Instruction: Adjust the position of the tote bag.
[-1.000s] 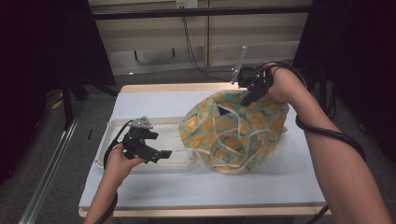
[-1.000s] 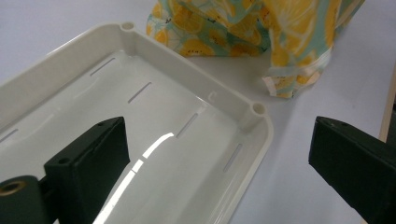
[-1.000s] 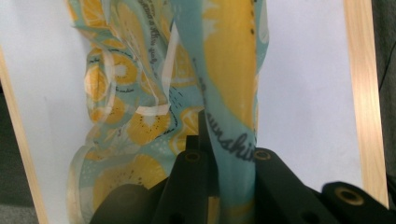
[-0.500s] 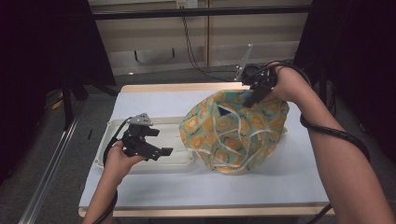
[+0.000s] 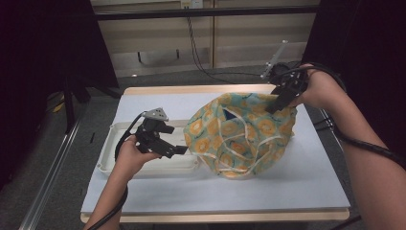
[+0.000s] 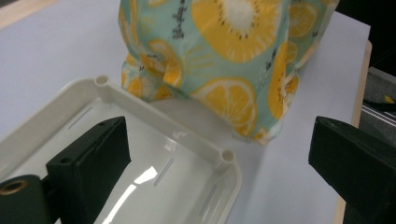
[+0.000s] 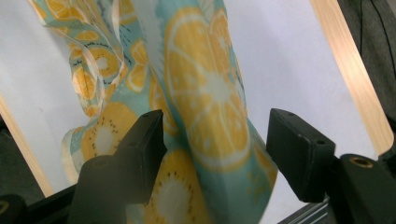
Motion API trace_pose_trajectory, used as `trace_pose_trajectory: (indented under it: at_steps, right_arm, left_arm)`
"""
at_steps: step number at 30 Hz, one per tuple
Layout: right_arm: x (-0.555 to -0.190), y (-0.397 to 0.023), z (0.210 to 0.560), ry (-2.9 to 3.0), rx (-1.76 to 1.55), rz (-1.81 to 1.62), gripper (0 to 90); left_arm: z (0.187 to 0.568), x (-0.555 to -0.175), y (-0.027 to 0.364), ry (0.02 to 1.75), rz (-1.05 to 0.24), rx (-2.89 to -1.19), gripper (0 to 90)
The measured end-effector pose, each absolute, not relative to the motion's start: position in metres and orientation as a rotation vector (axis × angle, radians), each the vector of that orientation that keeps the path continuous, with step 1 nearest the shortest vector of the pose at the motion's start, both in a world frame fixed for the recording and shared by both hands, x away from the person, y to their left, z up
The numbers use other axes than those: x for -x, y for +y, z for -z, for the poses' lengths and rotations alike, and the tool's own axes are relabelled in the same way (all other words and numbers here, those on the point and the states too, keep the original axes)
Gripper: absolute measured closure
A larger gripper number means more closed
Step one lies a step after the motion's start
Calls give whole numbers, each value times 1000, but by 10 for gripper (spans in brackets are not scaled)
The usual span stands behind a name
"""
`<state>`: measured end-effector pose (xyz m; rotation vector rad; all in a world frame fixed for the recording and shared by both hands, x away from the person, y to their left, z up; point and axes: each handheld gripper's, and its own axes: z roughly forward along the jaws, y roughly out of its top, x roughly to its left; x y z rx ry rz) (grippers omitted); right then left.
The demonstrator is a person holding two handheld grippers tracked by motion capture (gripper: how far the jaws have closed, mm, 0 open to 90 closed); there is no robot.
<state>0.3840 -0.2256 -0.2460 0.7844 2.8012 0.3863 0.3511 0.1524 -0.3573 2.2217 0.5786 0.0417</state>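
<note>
Right tongs [image 5: 276, 103] have just been opening at the counter's [image 5: 306, 182] far right corner, with a fold of the teal, lemon-print cloth bag [image 5: 239, 136] loose between them. Left tongs [image 5: 174, 143] gape wide over the white plastic tray [image 5: 107, 160] near the left edge.

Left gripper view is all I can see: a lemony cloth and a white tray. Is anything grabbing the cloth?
Observer: No. The right tongs are at the cloth's far top edge. Their jaws have just been opening, and a fold sits loose between them.
Operator: Where are my tongs from above?
Observer: The left tongs hover open over the right end of the tray, tips pointing at the cloth.
</note>
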Motion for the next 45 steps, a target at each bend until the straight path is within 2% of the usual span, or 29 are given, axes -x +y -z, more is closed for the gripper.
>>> trace_pose_trajectory:
  at_steps: [6,8,10,14,19,21,24,29,38,39,41,43,45]
  right_arm:
    - [-374,-235,246,2765,-851,-362,364]
    - [-372,-238,245,2741,-874,-345,356]
    - [-371,-243,242,2720,-972,-329,395]
    - [-370,-248,240,2729,-1007,-334,526]
    - [-370,-253,237,2727,-1049,-374,749]
    - [-371,-257,236,2747,-1094,-410,817]
    - [-371,-263,233,2744,-1150,-421,873]
    - [-369,-276,228,2764,-1199,-468,886]
    - [-367,-292,223,2750,-1281,-538,893]
    - [-368,-292,224,2749,-1279,-539,893]
    - [-367,-291,225,2757,-1264,-536,893]
    - [-366,-290,225,2756,-1275,-537,894]
    - [-365,-289,226,2755,-1262,-539,894]
  left_arm:
    - [351,-358,143,567,-75,-2251,163]
    - [349,-362,141,557,-45,-2247,221]
    - [347,-364,138,536,-52,-2259,278]
    - [340,-369,133,486,-32,-2287,452]
    - [330,-375,125,462,-53,-2340,749]
    - [326,-376,122,472,-69,-2348,836]
    - [321,-377,120,484,-73,-2326,900]
    - [309,-384,122,473,-97,-2353,900]
    - [294,-391,125,477,-99,-2308,896]
    - [293,-389,122,482,-99,-2298,804]
    - [293,-387,117,496,-83,-2287,507]
    - [293,-383,113,506,-100,-2244,436]
    - [292,-382,110,533,-82,-2216,243]
